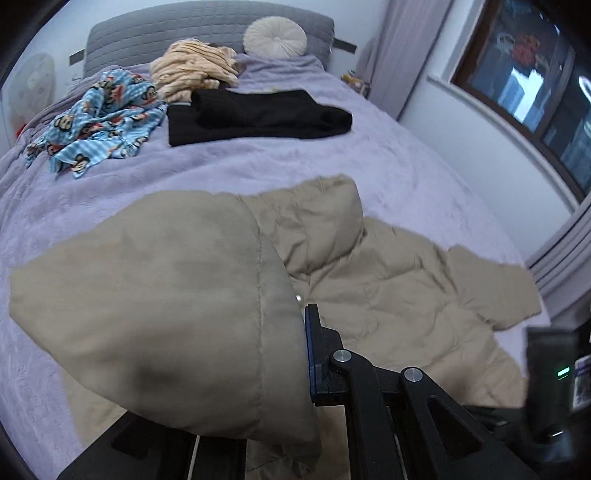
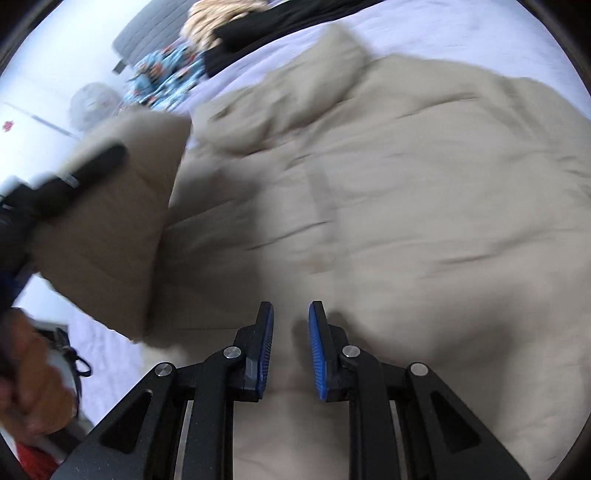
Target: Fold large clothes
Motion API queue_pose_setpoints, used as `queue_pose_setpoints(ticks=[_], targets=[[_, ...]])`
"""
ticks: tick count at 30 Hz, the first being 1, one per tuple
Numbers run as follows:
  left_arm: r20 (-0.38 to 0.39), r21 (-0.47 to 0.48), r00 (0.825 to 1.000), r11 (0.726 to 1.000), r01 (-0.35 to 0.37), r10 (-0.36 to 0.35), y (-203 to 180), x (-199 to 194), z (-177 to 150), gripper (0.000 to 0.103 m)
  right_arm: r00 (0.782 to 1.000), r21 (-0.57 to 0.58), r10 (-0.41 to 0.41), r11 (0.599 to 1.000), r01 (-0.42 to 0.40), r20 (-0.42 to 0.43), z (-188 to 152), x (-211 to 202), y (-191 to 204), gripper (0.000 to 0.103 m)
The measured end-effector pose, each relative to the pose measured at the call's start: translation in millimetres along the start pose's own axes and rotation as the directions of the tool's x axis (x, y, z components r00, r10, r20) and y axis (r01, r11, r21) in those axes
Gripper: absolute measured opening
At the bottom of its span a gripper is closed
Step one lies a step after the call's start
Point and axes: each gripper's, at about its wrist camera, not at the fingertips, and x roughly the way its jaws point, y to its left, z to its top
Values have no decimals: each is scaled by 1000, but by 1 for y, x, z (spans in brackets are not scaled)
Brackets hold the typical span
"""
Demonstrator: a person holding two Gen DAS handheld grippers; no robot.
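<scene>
On the lilac bed (image 1: pixel 258 158), left gripper (image 1: pixel 301 343) jaws pinching a lifted sleeve (image 1: pixel 159 295) of the puffy beige jacket (image 2: pixel 388 192), right gripper (image 2: pixel 291 332) jaws nearly together, empty above it; looks light, soft, slippery, so grab seams or cuffs.

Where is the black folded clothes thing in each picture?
Left wrist view: the black folded garment lies upper middle, on the purple bedspread.
Right wrist view: it sits at the top edge, blurred.
Shared landmark: the blue cartoon-print cloth, just left of it in both views.
</scene>
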Motion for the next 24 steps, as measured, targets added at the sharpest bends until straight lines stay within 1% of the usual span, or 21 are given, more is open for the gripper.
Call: queue_pose_setpoints(ticks=[2,3,5,6,7,8,9,10,11,12,13,14,15,16,17,18,19,21,22,23,24], targets=[[-59,58,997,998,-38,42,-25,37,-14,10,999,17,-37,999,37,17,4,-16,-29,22],[-91,77,994,996,-48,55,-23,53,-26,10,998,26,-52,998,51,25,4,-23,-42,22],[-148,103,986,993,-62,78,-36,77,-44,10,997,48,-71,996,69,33,4,-33,-63,22],[-159,110,983,991,-73,90,-34,81,-53,10,997,61,-70,996,68,33,8,-36,-66,22],[-153,121,983,989,-88,106,-38,82,-58,11,997,74,-69,995,67,31,11,-35,-72,22],[-139,133,983,986,-103,121,-44,80,-62,15,997,83,-68,994,66,28,12,-35,-78,22],[-135,144,983,984,-105,125,-49,76,-64,45,997,86,-69,994,67,27,14,-28,-79,22],[-138,151,983,984,-99,120,-52,72,-64,92,997,88,-69,994,66,27,13,-27,-82,22],[-114,151,985,983,-108,125,-56,61,-66,103,998,92,-65,994,62,28,14,-27,-83,23],[-72,154,989,981,-119,131,-57,48,-67,103,998,95,-61,994,59,27,12,-28,-87,28],[-54,165,991,980,-113,123,-59,35,-69,103,998,96,-58,994,55,25,14,-27,-84,36],[-47,173,992,979,-110,120,-60,22,-71,103,998,96,-56,994,54,26,14,-28,-81,58],[-31,173,992,978,-115,122,-58,6,-74,103,998,91,-53,995,50,36,15,-30,-77,77],[-7,167,992,978,-123,126,-53,-9,-77,103,997,83,-49,996,45,51,12,-35,-75,81],[13,152,991,979,-137,137,-42,-22,-79,103,997,68,-42,997,37,68,13,-37,-69,81],[29,122,988,980,-155,152,-26,-34,-80,103,997,48,-29,999,25,72,14,-37,-62,81],[32,80,985,982,-169,167,0,-39,-77,103,997,35,-16,999,14,72,16,-36,-57,81],[15,-41,978,978,-206,207,48,-48,-75,103,998,37,13,999,-15,58,19,-30,-50,81],[-8,-109,975,969,-221,221,78,-47,-72,103,998,62,49,997,-52,43,23,-23,-51,81],[-33,-197,973,953,-229,227,108,-47,-76,103,996,94,87,991,-90,35,24,-18,-52,81],[-46,-275,976,936,-219,215,140,-43,-75,103,992,134,125,983,-128,33,26,-13,-55,81]])
